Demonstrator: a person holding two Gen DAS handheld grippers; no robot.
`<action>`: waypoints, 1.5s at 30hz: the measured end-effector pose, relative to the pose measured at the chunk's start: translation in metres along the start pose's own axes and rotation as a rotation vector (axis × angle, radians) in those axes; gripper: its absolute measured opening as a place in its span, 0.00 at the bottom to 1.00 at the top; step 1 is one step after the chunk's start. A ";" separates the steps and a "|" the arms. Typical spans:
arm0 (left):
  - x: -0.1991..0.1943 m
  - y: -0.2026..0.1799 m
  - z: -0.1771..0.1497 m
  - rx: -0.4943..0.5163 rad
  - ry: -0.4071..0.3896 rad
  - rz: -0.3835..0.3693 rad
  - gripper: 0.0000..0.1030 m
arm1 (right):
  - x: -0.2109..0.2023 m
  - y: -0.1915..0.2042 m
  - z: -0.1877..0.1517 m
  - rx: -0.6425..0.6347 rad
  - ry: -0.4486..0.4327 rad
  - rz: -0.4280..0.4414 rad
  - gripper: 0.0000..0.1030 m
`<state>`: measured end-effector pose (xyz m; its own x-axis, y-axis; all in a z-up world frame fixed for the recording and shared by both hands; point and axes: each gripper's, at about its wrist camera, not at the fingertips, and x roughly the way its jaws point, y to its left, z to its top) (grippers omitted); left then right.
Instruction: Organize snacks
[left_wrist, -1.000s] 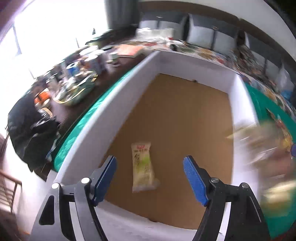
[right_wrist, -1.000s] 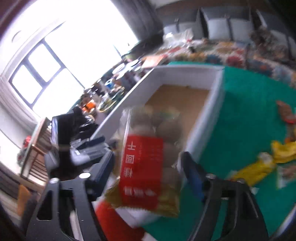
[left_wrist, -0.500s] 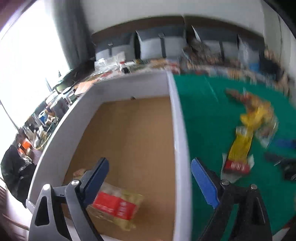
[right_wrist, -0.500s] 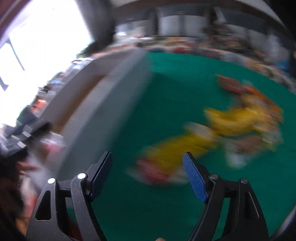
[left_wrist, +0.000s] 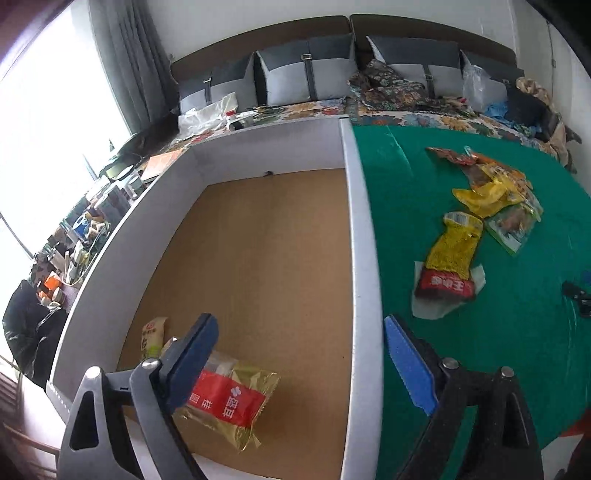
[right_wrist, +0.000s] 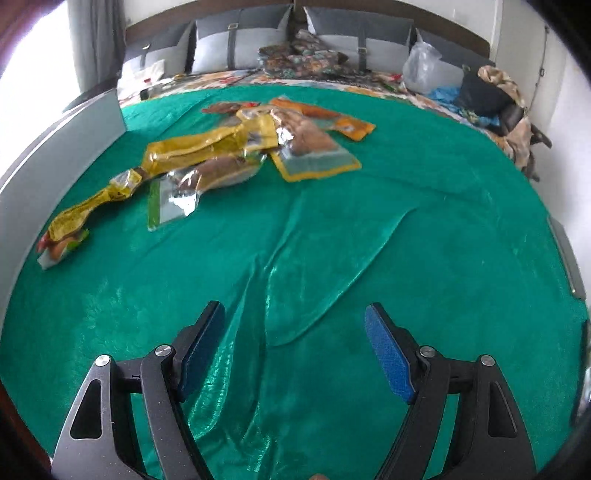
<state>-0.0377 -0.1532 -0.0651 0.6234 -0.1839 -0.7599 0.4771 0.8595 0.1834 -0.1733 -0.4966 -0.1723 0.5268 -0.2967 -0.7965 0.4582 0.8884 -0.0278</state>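
Progress: two packets were noted inside the white-walled box (left_wrist: 360, 236), both on its brown floor at the near end. A gold packet with a red label (left_wrist: 229, 402) lay flat, partly hidden behind one finger of the left gripper (left_wrist: 301, 354). A pale packet (left_wrist: 152, 334) lay just beyond it, near the left wall. The rest of the box floor was bare.

Remaining: the bulk of the snacks was still out on the green cloth (right_wrist: 369, 229). In the left wrist view a long yellow packet with a red end (left_wrist: 450, 258) lay nearest the box, with a loose heap of yellow and orange packets (left_wrist: 491, 184) beyond it. In the right wrist view the same spread (right_wrist: 258, 144) was seen well ahead of the right gripper (right_wrist: 295, 343). The task was judged to be at an early stage.

Claws: both were recorded wide open and holding nothing. The left one straddled the right wall of the box; the right one was over bare cloth.

Surroundings: a bed with grey pillows (left_wrist: 306, 74) and patterned bedding lay behind. The cloth was creased in front of the right gripper. The packets overlapped one another, so singling one out was judged awkward. The box wall stood between snacks and floor.
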 end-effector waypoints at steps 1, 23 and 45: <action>-0.001 -0.004 -0.002 0.020 -0.003 0.006 0.90 | 0.004 0.004 -0.001 -0.009 0.004 0.000 0.79; -0.012 -0.003 -0.008 -0.010 -0.070 -0.021 0.95 | 0.007 -0.001 -0.011 0.012 -0.014 0.026 0.86; -0.112 -0.041 0.041 -0.035 -0.197 -0.077 0.98 | 0.006 -0.002 -0.010 0.011 -0.013 0.027 0.86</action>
<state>-0.1021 -0.1870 0.0381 0.6964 -0.3366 -0.6338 0.5085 0.8546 0.1049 -0.1780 -0.4963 -0.1835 0.5489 -0.2770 -0.7887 0.4515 0.8923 0.0008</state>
